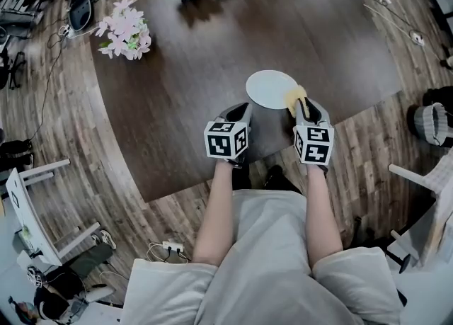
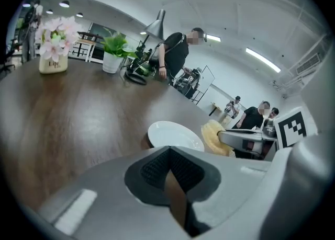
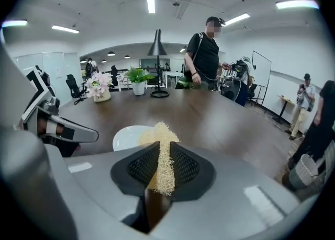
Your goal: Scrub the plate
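Risk first. The left gripper sits just beside the round white ceramic plate but doesn't pin it. The plate lies loose on the dark brown wooden table, near the front edge. A hard stroke would likely skate it across the smooth top, or off that edge. The yellow fibrous scrub pad overlaps the plate's right rim (contact or hover, can't tell). It's floppy and held by a thin strip, so I'd guess dragging could pull it out of the right gripper.

Jaws: the left gripper's are pressed together with nothing between them, only the table showing beyond. The right gripper's are nearly closed, pinching the pad, whose fibres stick out above and below the ribbed pads.
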Available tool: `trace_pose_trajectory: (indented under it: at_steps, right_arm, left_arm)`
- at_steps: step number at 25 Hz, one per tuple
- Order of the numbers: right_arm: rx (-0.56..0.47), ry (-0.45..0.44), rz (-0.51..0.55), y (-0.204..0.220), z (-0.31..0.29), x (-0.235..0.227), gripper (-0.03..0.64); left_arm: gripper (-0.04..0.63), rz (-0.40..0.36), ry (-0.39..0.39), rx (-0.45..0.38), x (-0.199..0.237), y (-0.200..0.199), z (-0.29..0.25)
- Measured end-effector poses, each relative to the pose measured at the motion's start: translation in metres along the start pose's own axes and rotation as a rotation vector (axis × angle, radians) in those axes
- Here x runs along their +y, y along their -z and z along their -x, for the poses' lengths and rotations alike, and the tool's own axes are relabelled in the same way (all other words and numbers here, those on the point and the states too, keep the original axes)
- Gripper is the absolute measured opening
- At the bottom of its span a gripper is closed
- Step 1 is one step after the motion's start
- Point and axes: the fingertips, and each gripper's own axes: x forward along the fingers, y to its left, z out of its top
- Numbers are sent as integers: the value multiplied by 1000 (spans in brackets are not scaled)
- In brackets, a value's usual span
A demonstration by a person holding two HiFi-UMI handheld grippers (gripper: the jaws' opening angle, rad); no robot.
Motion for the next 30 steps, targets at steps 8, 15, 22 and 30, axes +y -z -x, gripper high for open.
trace_pose_trajectory:
  at_steps: [8,15,22,30]
  right_arm:
    - [-120,-122,-43,-20,56,5,78]
    - [-139,-192,-13,5,100,18,78]
    - [-156,-220,-2,14,129,22,77]
    - [-175,-215,-18,18,151,14,76]
  left_arm:
    - [2,-53,-158,-158,-55,-25,51]
    - [2,-74,-198,-195,-96,8,91]
    - [2,-121,-193,-210,-129,24,110]
    - [2,-158,-164,-221,-153,31,115]
